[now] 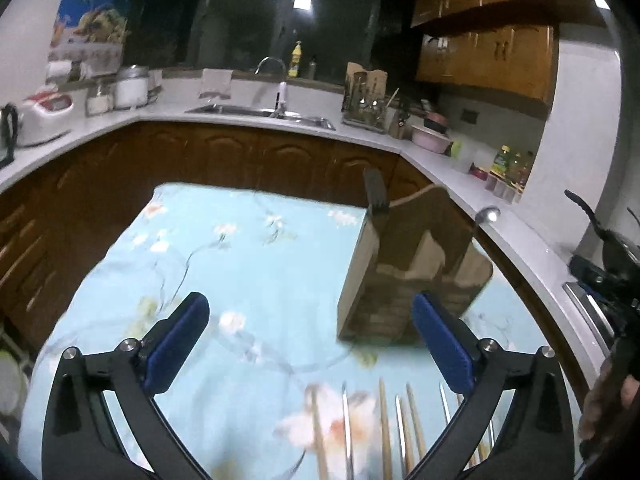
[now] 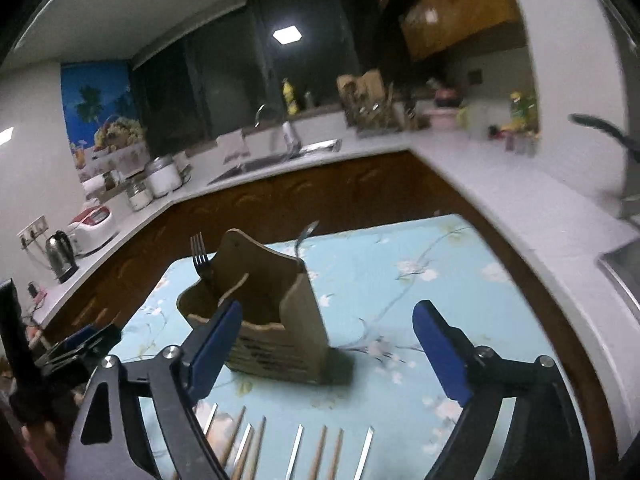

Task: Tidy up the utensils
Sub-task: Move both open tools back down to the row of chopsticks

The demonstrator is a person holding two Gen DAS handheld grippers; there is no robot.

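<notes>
Wooden utensil holder (image 2: 272,316) upright on the floral cloth (image 2: 400,280), 1 fork (image 2: 199,254) standing in its left compartment, another handle (image 2: 306,234) poking from the back. Nearer than the holder, chopsticks (image 2: 318,454) and metal utensils in a row. Left gripper (image 1: 310,340) spread wide, nothing between pads. Right gripper (image 2: 328,352) likewise spread, empty, just before the holder.
</notes>
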